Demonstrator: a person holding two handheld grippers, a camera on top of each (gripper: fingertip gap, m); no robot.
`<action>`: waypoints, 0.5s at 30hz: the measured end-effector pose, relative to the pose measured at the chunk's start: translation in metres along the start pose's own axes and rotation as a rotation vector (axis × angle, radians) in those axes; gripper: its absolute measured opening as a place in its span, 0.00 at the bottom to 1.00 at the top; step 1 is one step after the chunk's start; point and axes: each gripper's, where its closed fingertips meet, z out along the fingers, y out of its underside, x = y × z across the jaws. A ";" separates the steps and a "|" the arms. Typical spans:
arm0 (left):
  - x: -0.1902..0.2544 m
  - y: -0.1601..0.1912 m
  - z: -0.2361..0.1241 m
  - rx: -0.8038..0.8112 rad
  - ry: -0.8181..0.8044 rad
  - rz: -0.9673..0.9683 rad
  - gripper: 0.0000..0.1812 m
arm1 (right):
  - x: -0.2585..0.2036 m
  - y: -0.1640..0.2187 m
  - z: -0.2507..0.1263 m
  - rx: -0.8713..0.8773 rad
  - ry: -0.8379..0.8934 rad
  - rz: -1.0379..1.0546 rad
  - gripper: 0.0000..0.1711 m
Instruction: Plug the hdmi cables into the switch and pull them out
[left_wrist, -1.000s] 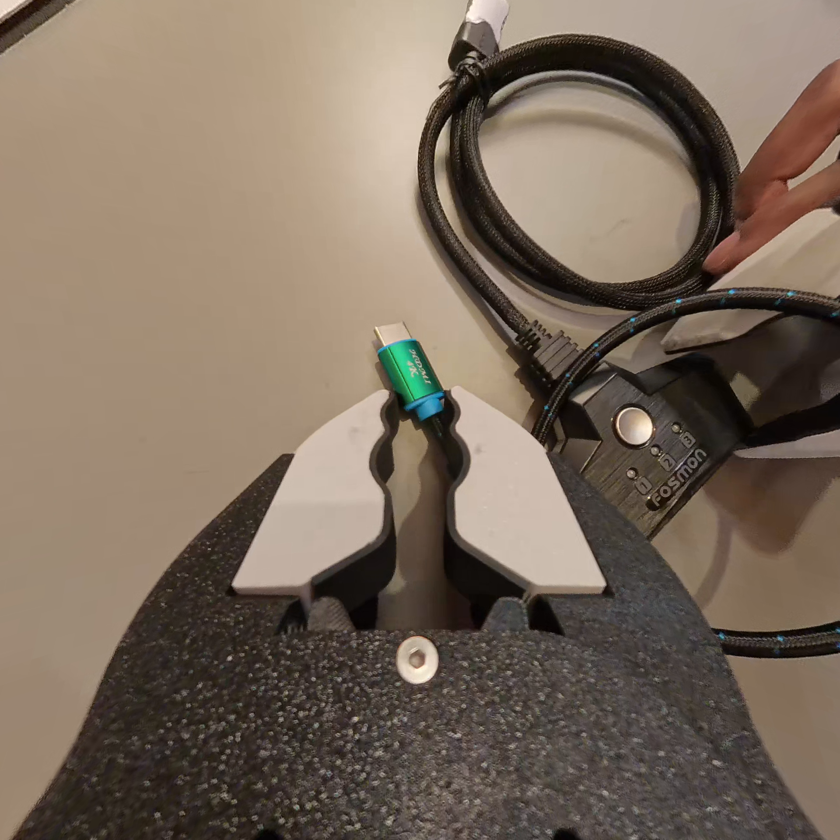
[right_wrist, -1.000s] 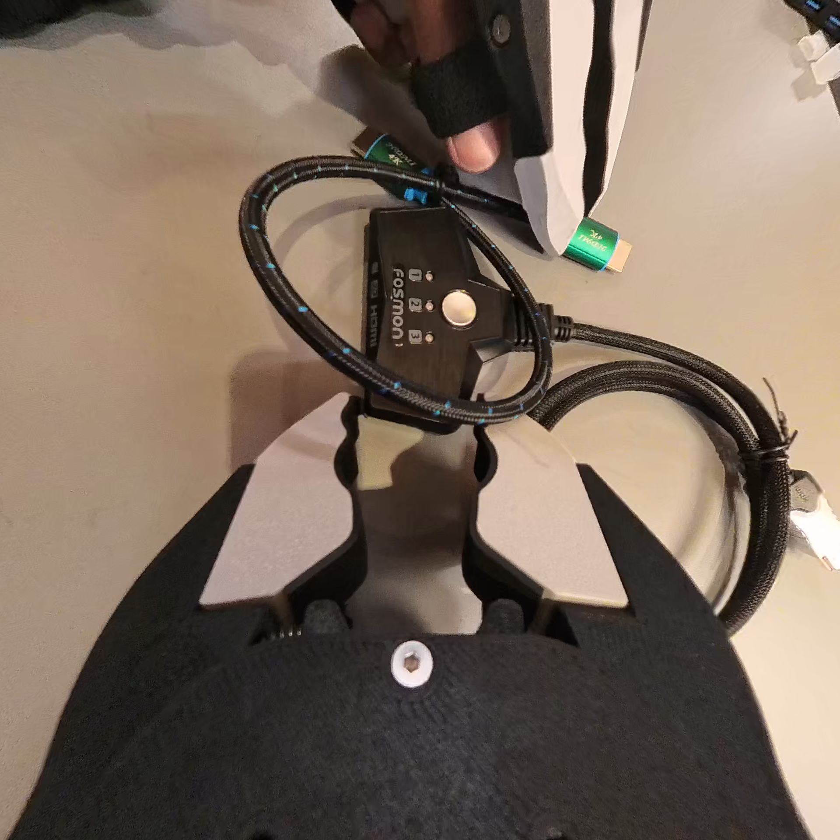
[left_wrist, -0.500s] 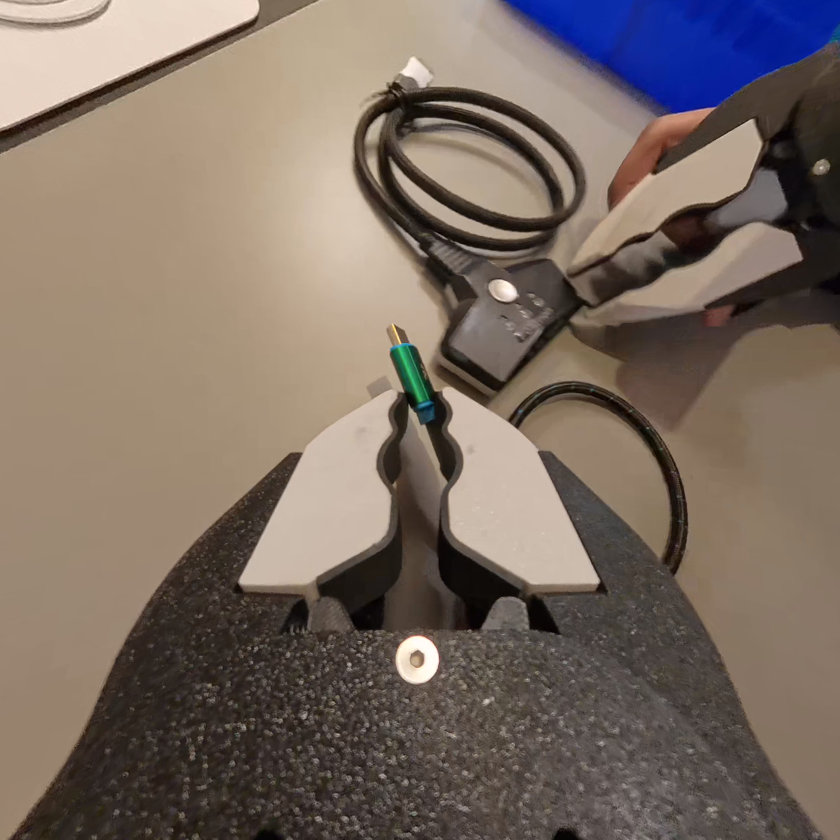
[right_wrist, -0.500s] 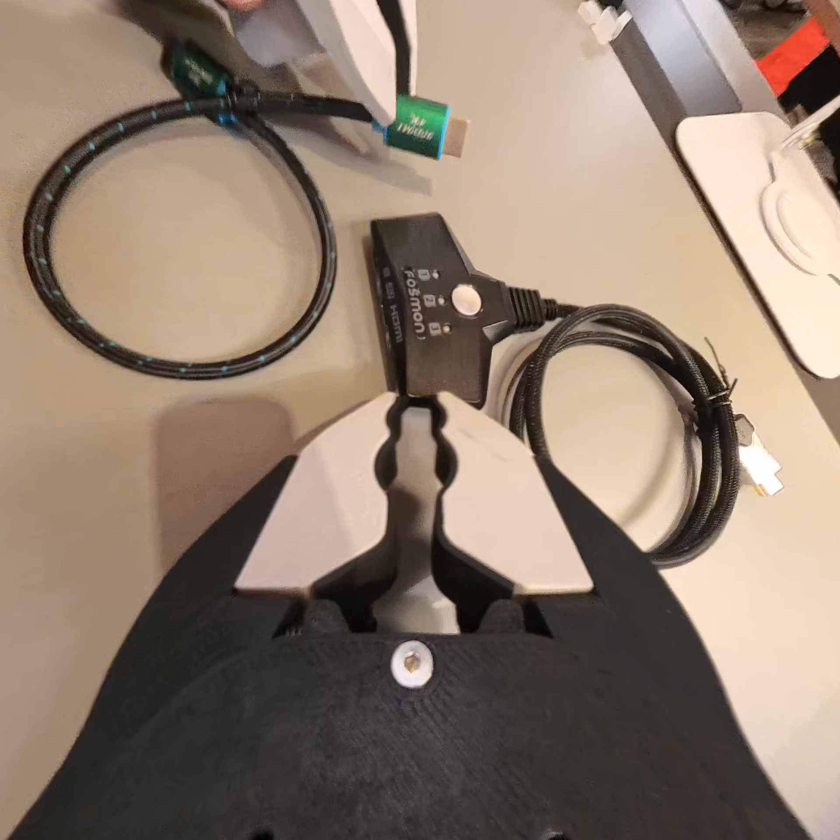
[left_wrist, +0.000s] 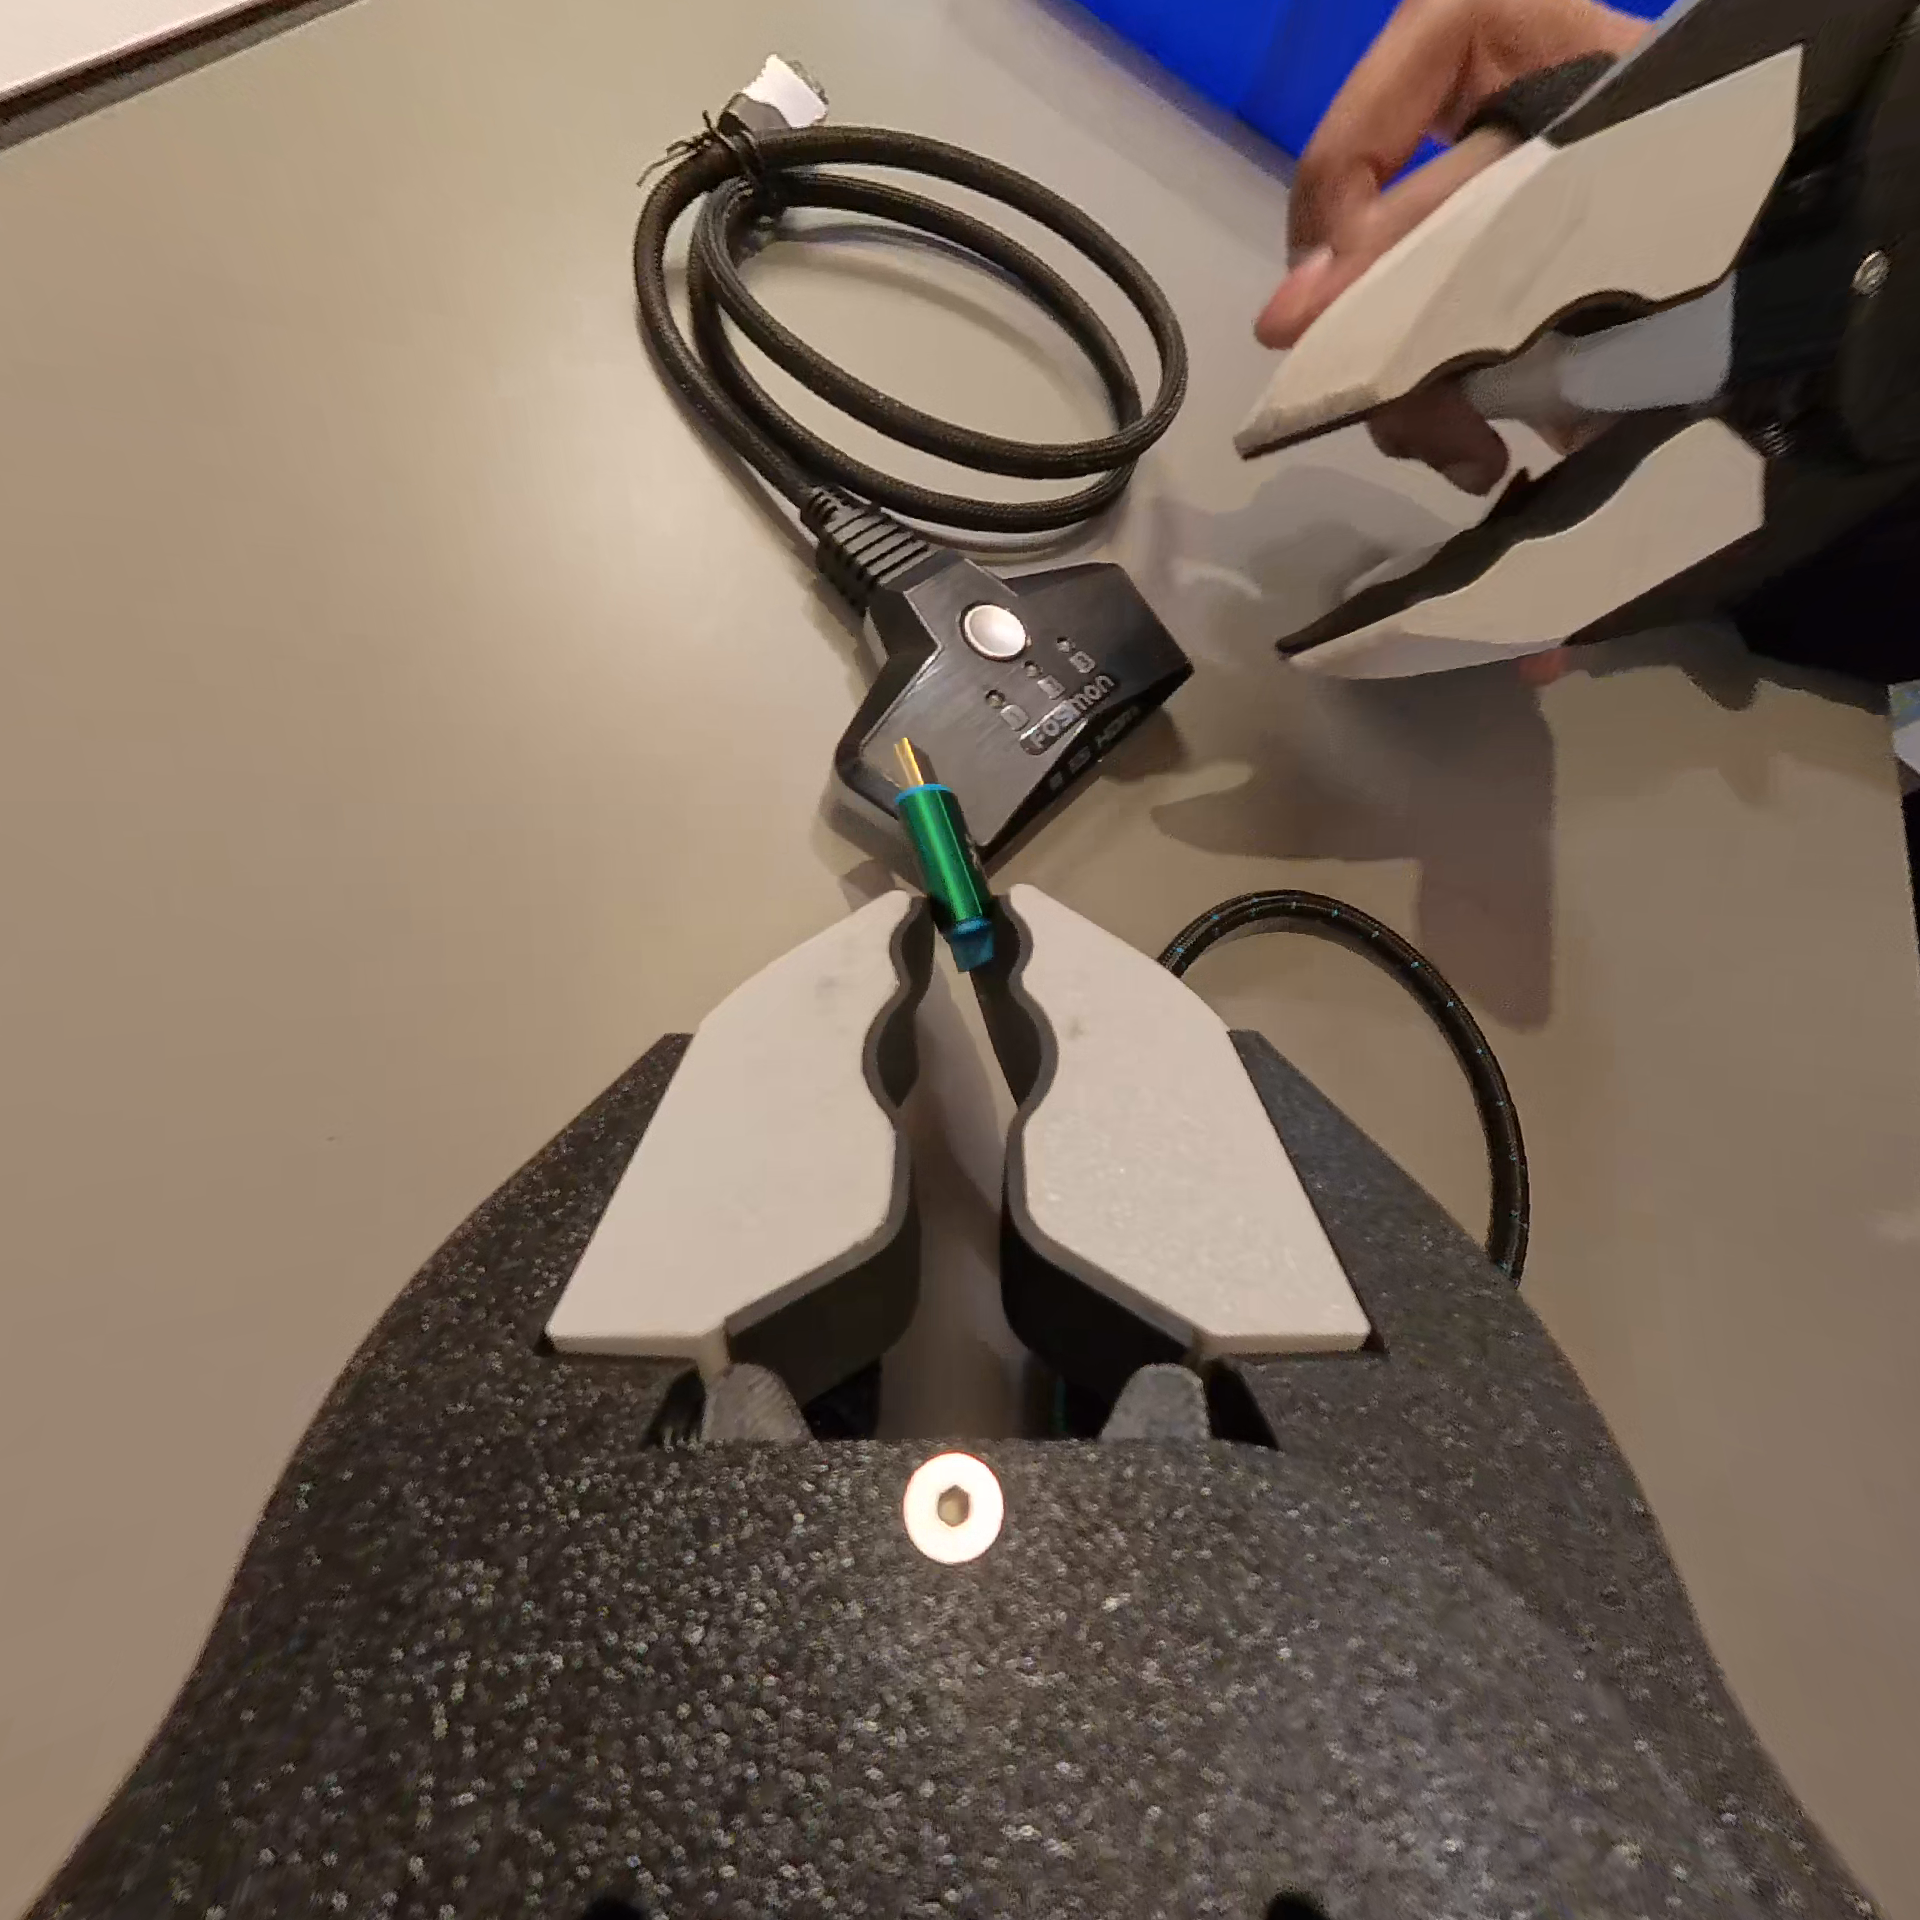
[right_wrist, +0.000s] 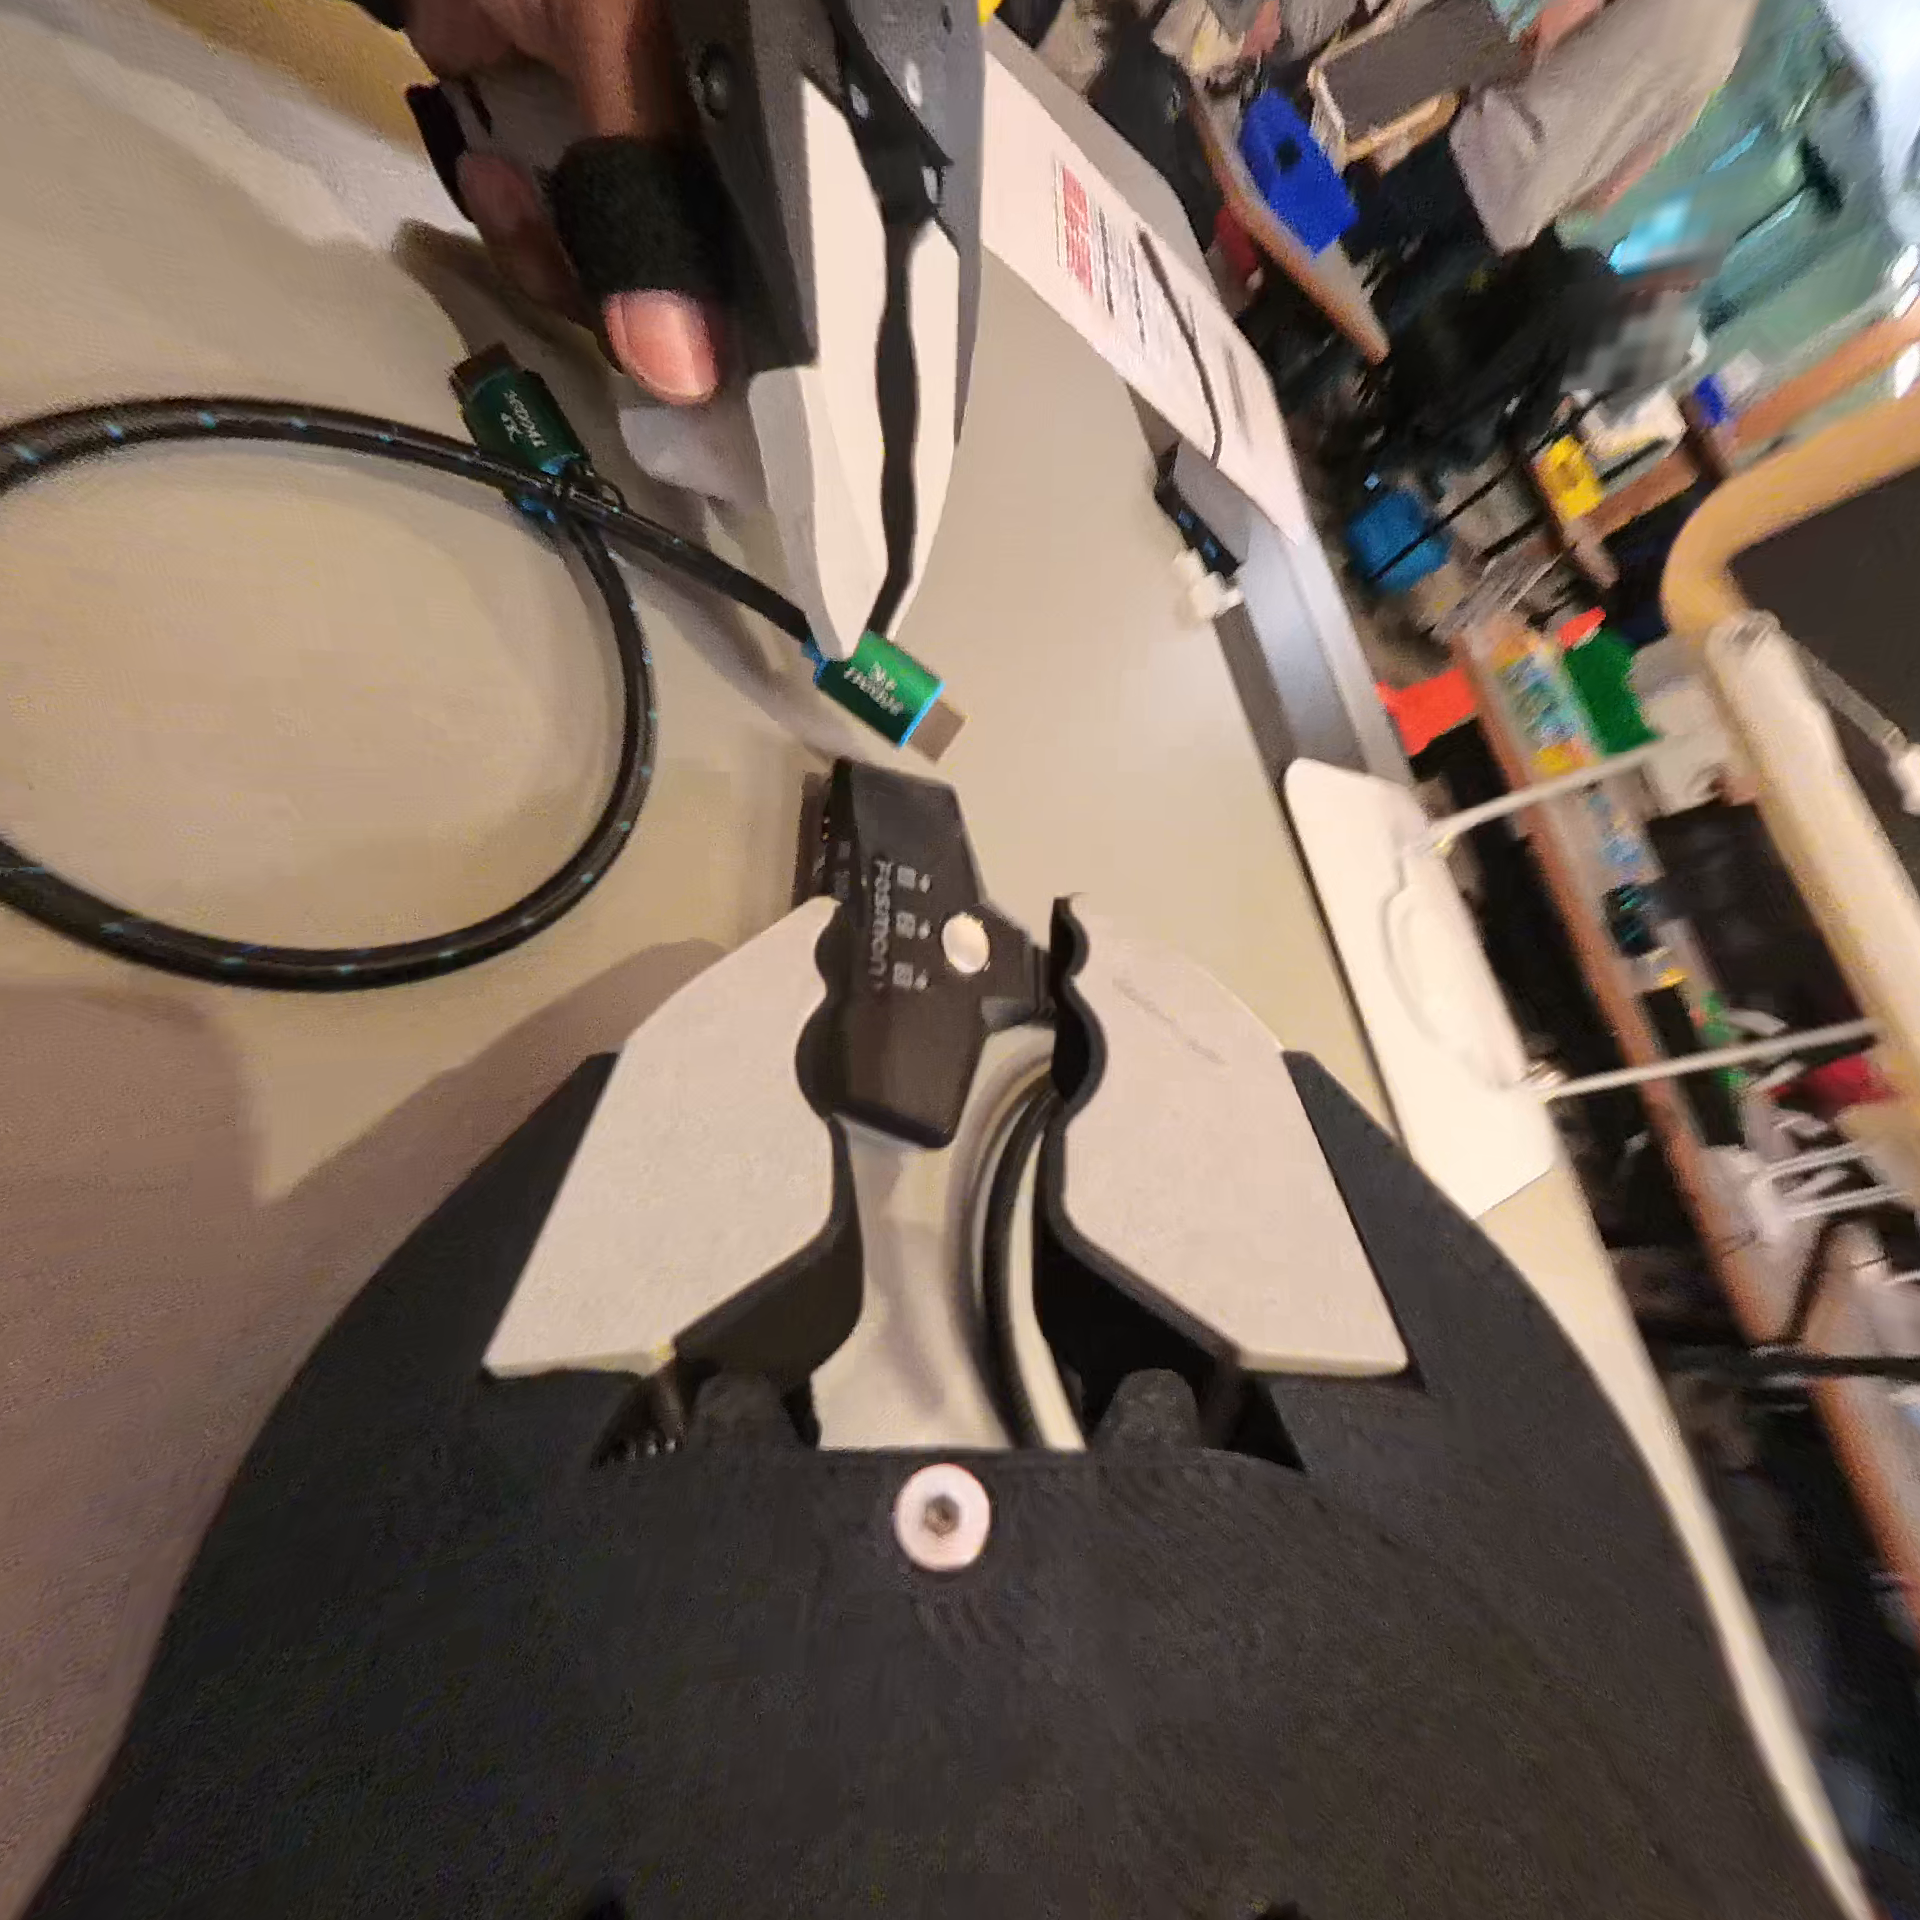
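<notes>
My left gripper (left_wrist: 964, 906) is shut on the rear end of a green HDMI plug (left_wrist: 938, 847). The plug's metal tip points at the near corner of the black HDMI switch (left_wrist: 1049, 675), just short of it. The switch lies flat on the beige table (left_wrist: 312, 623); its own black cable (left_wrist: 904, 343) is coiled behind it. My right gripper (right_wrist: 940, 914) is open, and the switch (right_wrist: 904, 997) shows between its fingers. In the left wrist view the right gripper (left_wrist: 1262, 545) hovers to the right of the switch, apart from it. The cable's other green plug (right_wrist: 514, 416) lies on the table.
The black, blue-flecked HDMI cable (right_wrist: 623, 727) loops on the table at left. A white pad (right_wrist: 1392, 987), a printed white sheet (right_wrist: 1143, 312) and a grey hub (right_wrist: 1205, 520) lie toward the table's far edge. Cluttered shelves stand beyond. A hand (left_wrist: 1382, 187) holds the right gripper.
My left gripper has carried the green plug closer to the switch, its tip now at the switch's corner. My right gripper has opened wider and come off the switch's end.
</notes>
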 end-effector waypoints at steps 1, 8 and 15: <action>0.002 0.000 0.001 -0.002 0.011 -0.003 0.06 | 0.001 -0.003 0.005 0.003 0.009 -0.050 0.22; 0.019 -0.002 0.001 0.011 0.100 -0.018 0.06 | -0.015 -0.009 0.049 -0.076 -0.008 -0.242 0.33; 0.041 -0.005 0.001 0.031 0.212 0.030 0.06 | -0.021 -0.017 0.061 -0.047 0.059 -0.337 0.19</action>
